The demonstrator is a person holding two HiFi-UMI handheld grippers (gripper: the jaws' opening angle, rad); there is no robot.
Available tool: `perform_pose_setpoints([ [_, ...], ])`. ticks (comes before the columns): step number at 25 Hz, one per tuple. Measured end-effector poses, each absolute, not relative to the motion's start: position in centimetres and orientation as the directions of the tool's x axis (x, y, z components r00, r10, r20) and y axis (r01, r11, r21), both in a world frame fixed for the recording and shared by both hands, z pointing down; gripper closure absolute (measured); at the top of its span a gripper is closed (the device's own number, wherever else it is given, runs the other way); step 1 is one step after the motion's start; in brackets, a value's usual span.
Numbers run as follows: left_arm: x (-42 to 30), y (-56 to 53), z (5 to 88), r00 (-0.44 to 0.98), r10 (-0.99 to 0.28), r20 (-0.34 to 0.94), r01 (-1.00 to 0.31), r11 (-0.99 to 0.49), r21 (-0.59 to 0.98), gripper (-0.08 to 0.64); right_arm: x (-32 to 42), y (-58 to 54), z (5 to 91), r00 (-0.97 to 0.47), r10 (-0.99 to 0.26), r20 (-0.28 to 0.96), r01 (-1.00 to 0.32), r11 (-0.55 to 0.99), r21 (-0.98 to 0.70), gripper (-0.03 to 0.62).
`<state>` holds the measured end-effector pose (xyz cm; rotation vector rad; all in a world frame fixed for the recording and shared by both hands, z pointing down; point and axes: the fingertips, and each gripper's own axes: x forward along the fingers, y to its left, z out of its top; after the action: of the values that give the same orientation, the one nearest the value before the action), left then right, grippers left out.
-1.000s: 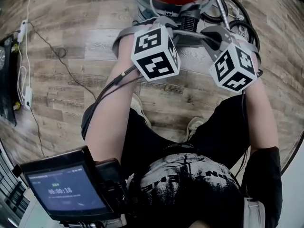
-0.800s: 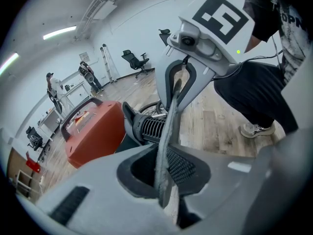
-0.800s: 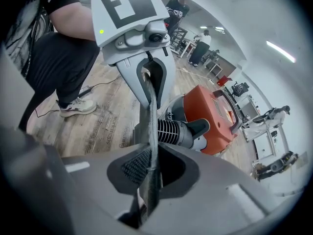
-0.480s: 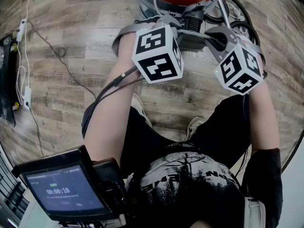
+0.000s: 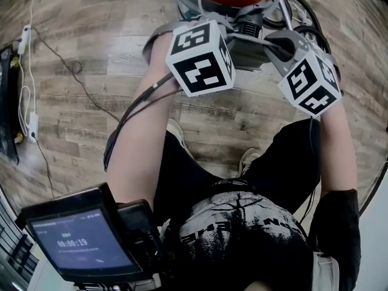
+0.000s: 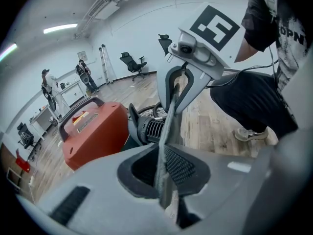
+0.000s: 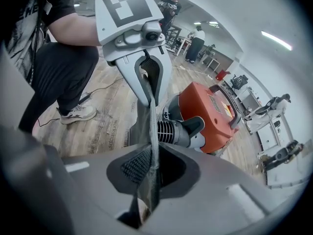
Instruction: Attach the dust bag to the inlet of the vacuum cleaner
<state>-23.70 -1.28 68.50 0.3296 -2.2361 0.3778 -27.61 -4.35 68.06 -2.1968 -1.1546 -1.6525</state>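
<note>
Now, left gripper (image 6: 164, 163): clenched, pads nipping the edge of the grey dust bag (image 6: 169, 114). The fabric runs straight out of the jaws and up to the other tool. Right gripper (image 7: 149, 163): the same fabric is pinched between its pads. Its jaws are opening a shade at this moment, but the cloth is not let go. Each gripper view shows the opposite gripper at the far end of the strip. So the bag hangs stretched between the two, edge-on, long axis hand to hand.

Outward. Beyond the fabric, on the wooden floor (image 5: 91, 35), sits the vacuum cleaner (image 7: 210, 111), an orange body with a carry handle. At its near end is a black ribbed port (image 7: 168, 131), which I take for the inlet. The left gripper view puts it just left of the fabric line, the right gripper view just right of it.

Judgement: the port lies ahead of and below the stretched bag, between the two hands, neither plainly nearer. The head view agrees: marker cubes side by side, grey bag between them, machine directly past them.

Bag not yet on the port; whether the fabric touches it I cannot tell. No view shows the bag's opening. Next move, as I read it: both hands forward and down together, keeping the span square across the port. A black hose coil (image 5: 306, 23) lies right of the machine, near the right hand; possible snag.
</note>
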Motion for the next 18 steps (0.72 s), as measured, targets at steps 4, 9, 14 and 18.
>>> perform_pose_setpoints([
  [4,-24.0,-2.0,68.7,-0.619,-0.147,0.771,-0.380,0.916,-0.131,0.528,-27.9,-4.9,68.1,0.068,0.477,0.876,0.669,-0.673,0.314,0.546],
  [9,-24.3,-2.7,68.4,-0.617,-0.189,0.764,-0.418,0.902,-0.114,0.528,-28.2,-5.6,67.6,0.063,0.488,0.870,0.694,-0.648,0.314,0.543],
  [14,-24.1,-3.1,67.5,-0.640,-0.212,0.739,-0.418,0.903,-0.103,0.525,-29.0,-6.6,67.0,0.081,0.504,0.860,0.743,-0.606,0.285,0.541],
  [18,-24.3,-3.2,67.0,-0.631,-0.213,0.746,-0.441,0.889,-0.120,0.525,-29.4,-7.1,66.6,0.071,0.507,0.859,0.742,-0.602,0.294,0.554],
])
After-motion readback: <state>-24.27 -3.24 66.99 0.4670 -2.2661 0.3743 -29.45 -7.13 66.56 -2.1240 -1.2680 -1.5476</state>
